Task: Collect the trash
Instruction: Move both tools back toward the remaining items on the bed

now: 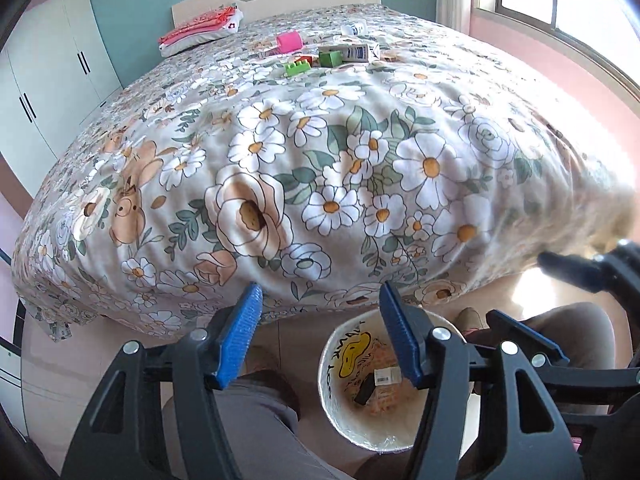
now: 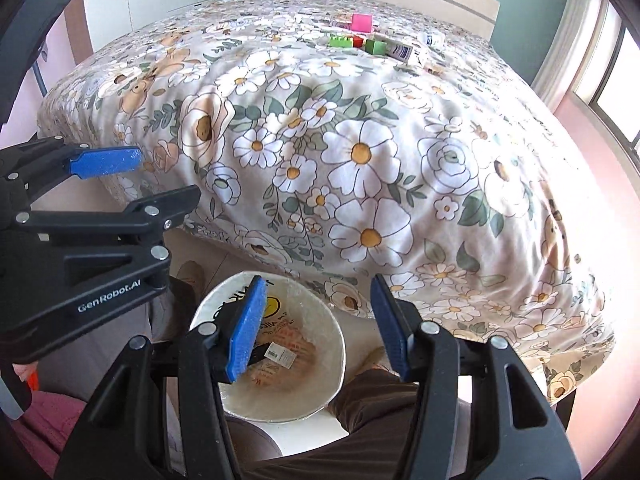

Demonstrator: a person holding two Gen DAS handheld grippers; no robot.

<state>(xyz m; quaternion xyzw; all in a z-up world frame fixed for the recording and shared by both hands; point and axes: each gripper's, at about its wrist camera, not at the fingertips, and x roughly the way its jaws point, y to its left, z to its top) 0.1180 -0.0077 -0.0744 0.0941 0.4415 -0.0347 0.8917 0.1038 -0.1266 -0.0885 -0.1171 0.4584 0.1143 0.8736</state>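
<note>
- Left gripper (image 1: 320,320), right gripper (image 2: 318,320): jaws apart, nothing held.
- Bin (image 1: 332,420) on floor at bed's (image 1: 280,160) foot; wrapper (image 1: 386,376) inside.
- Remaining boxes (image 1: 352,53) far up the bed; judge: reach over, pinch one squarely.

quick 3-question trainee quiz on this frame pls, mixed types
1. True or false: both claws, the left claw and the right claw, are empty.
2. Where does the trash bin stand? A) on the bed B) on the floor at the foot of the bed C) by the wardrobe
3. Fill in: the pink cup lies on the ____.

Key: 1 true; 2 B; 3 bed
</note>
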